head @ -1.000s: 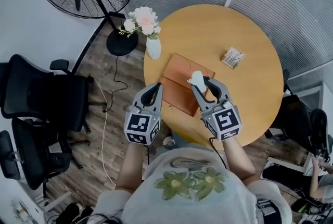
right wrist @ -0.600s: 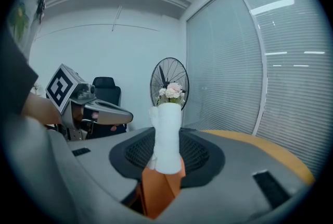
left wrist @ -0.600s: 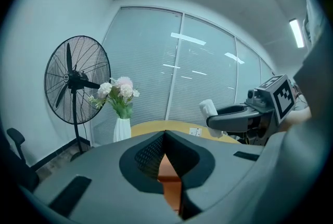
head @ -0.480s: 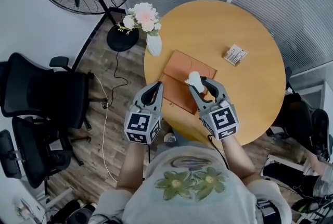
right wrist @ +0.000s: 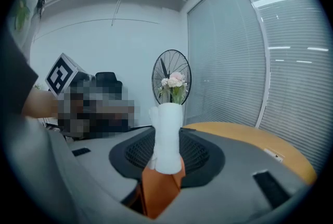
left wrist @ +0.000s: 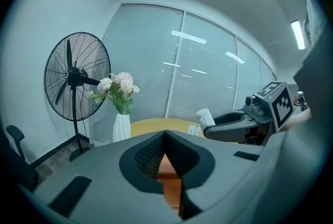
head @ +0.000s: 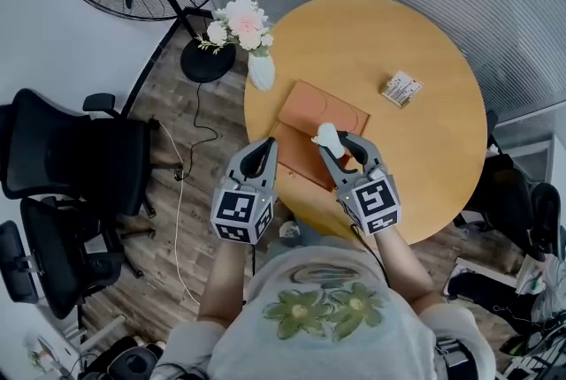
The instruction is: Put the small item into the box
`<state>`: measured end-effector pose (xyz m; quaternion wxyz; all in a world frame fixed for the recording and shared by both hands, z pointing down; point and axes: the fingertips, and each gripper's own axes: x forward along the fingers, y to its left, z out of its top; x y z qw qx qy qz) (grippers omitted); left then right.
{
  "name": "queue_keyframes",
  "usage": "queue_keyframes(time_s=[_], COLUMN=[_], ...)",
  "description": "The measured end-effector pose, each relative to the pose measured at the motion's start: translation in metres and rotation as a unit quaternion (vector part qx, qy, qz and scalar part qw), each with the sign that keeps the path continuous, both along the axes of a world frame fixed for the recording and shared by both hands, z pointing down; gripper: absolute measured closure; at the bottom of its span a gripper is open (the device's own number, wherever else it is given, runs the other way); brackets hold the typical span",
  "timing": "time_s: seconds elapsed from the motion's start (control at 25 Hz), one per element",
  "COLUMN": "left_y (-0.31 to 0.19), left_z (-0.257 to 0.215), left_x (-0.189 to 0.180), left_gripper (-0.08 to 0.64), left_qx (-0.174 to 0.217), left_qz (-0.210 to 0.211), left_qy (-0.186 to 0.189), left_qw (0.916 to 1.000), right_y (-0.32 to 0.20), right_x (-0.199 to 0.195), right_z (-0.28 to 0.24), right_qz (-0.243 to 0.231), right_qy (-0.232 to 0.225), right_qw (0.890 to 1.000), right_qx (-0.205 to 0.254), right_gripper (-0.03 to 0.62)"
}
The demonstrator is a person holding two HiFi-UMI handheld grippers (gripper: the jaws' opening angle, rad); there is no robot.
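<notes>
My right claw (head: 340,141) pinches the one small white item (right wrist: 166,137) upright over the single orange box (head: 314,109) on the round table (head: 416,157). My left claw (head: 259,153) hangs beside it, closed on nothing (at the table's near edge). Farther off stand one packet (head: 401,88) and one vase of flowers (head: 260,73).

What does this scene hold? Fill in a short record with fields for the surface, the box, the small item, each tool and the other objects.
Surface: round wooden table
Box: orange box, lying flat on the table's near side
Small item: white item, not yet in the box
Right tool: shut on the white item, over the box in the head view
Left tool: shut, empty, left of the box
Others: vase of flowers, small packet
</notes>
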<state>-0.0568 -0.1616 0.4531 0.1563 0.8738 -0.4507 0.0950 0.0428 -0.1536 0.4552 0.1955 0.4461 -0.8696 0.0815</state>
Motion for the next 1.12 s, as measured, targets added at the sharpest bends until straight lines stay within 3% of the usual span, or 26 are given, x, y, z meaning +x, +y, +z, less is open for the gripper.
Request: queue_keyframes(time_s=[1.12], left_y=[0.0], left_z=[0.008], left_x=[-0.003], left_gripper=[0.56], left_qx=[-0.012], left_qz=[0.002], left_qy=[0.003], left_qw=[0.9999], right_y=[0.004], right_x=[-0.01], right_z=[0.045], right_qz=[-0.011], right_qy=[0.021], right_qw=[0.999], right_qx=[-0.047], right_gripper=[0.445])
